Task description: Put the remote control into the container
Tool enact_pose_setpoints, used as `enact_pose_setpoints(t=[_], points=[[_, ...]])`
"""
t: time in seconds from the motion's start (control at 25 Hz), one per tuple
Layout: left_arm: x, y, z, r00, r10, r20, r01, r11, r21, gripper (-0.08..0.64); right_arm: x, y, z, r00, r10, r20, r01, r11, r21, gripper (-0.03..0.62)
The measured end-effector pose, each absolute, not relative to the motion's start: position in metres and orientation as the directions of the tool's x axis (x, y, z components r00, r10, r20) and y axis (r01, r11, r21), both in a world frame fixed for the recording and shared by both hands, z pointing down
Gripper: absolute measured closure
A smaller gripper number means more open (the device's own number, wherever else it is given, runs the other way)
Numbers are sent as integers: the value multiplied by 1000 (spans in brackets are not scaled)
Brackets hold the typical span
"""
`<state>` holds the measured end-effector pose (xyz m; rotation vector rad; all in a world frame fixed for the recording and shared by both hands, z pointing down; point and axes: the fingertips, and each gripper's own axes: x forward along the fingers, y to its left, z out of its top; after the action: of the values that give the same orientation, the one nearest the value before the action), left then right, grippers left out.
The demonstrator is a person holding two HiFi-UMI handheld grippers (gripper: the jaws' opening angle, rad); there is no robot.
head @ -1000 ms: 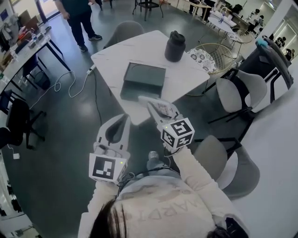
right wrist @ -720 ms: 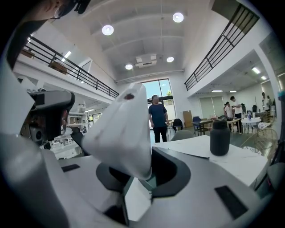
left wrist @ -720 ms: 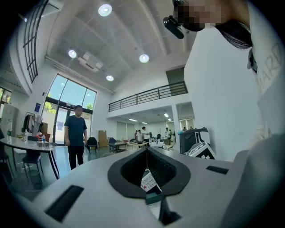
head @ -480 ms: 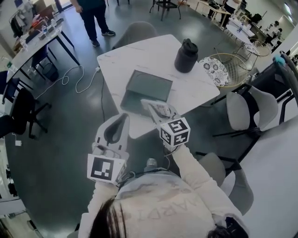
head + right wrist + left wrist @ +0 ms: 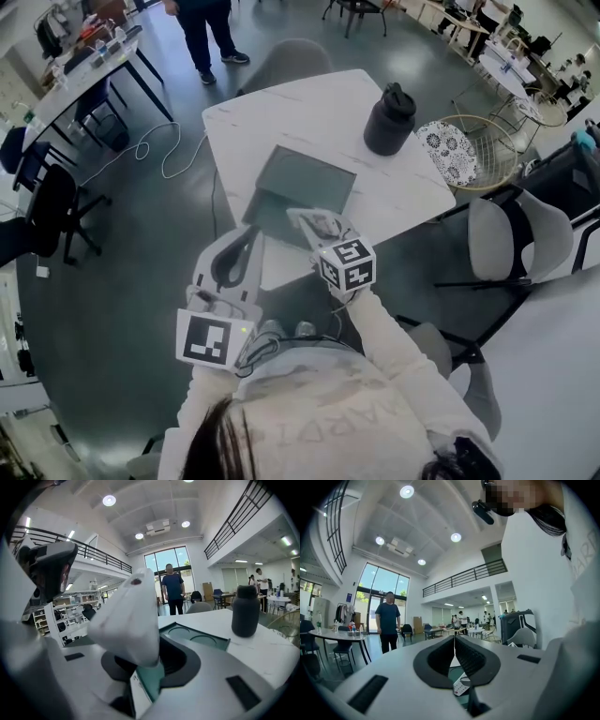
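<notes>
In the head view, a white remote control (image 5: 309, 223) is gripped between the jaws of the right gripper (image 5: 324, 240) and is held up over the near edge of the white surface (image 5: 281, 112), just at the near side of the dark green container (image 5: 302, 178) that lies there. A black bottle (image 5: 389, 120) is set further back on the same surface, well apart from the container. The left gripper (image 5: 242, 244) is held beside the right one, short of the surface edge. In the left gripper view, the jaws of the left gripper (image 5: 454, 641) are seen pressed together with nothing between them, and a standing person (image 5: 387, 620) is seen beyond. In the right gripper view, the remote control (image 5: 126, 620) is clamped in the jaws of the right gripper (image 5: 140, 663), with the container (image 5: 194, 637) and the bottle (image 5: 245, 610) beyond it.
</notes>
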<state>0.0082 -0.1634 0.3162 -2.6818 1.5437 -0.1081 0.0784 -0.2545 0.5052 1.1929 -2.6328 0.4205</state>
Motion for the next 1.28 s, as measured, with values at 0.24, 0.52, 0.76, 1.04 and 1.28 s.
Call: enact_pose_setpoints(t=[0.24, 0.52, 0.76, 1.04, 1.28], points=[[4, -181, 318, 512, -857, 62, -855, -515, -57, 546, 71, -272, 524, -630, -678, 378, -766, 621, -164, 488], [-7, -195, 316, 529, -846, 64, -845, -532, -53, 546, 58, -282, 541, -611, -650, 452, -774, 610, -168, 488], [-20, -201, 319, 535, -842, 66, -842, -538, -45, 547, 47, -288, 553, -597, -624, 504, -780, 599, -182, 488], [-39, -205, 321, 526, -848, 67, -848, -529, -36, 547, 31, -292, 563, -587, -594, 551, -787, 577, -217, 488], [-53, -209, 325, 517, -853, 69, -854, -520, -26, 546, 20, -299, 573, -572, -590, 570, -807, 528, -264, 488]])
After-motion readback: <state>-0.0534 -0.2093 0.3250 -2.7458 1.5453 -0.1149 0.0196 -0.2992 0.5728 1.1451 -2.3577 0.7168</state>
